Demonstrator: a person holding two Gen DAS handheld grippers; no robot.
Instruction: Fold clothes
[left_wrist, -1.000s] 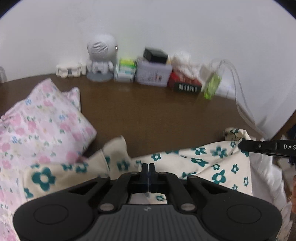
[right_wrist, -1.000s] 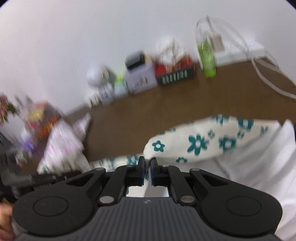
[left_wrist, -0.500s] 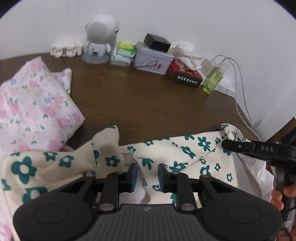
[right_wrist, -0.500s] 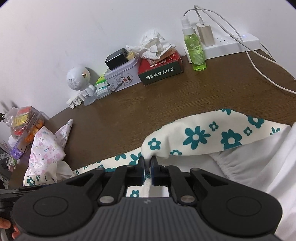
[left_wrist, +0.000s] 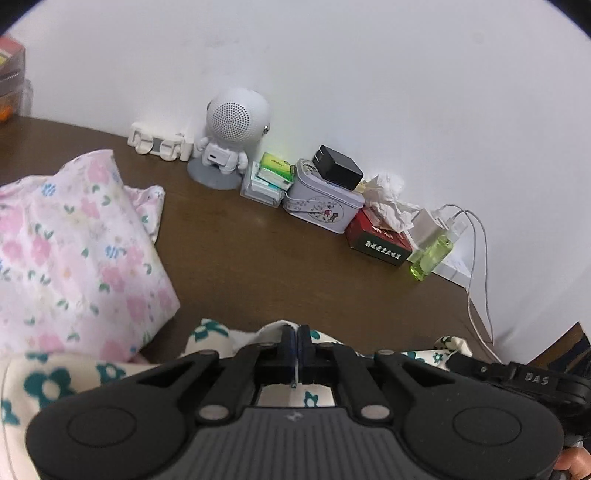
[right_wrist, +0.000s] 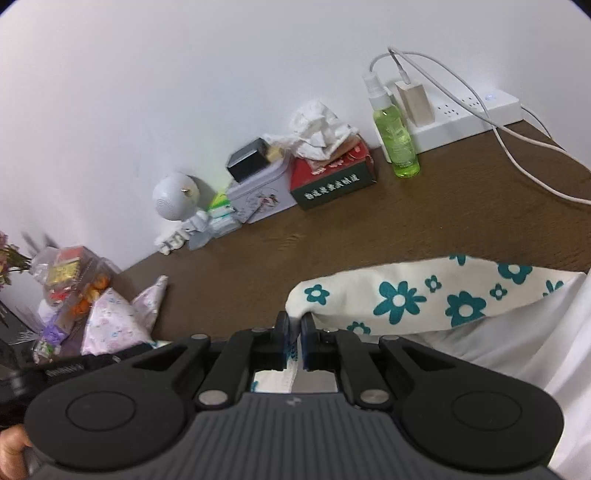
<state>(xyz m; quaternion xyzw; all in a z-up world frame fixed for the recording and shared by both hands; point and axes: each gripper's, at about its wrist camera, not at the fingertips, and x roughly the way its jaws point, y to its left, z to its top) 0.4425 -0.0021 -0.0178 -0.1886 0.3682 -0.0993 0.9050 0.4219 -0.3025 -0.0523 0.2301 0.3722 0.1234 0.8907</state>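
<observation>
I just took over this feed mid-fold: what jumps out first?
The cream garment with teal flowers lies across the near side of the brown table, pinched by both the left gripper and the right gripper. A pink floral garment sits at the left, and clutter lines the wall, led by a white robot-shaped speaker.

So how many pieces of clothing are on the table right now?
2. The cream garment with teal flowers lies near the front, pinched by both grippers. The pink floral garment lies on the table's left. More may be hidden below the grippers.
</observation>
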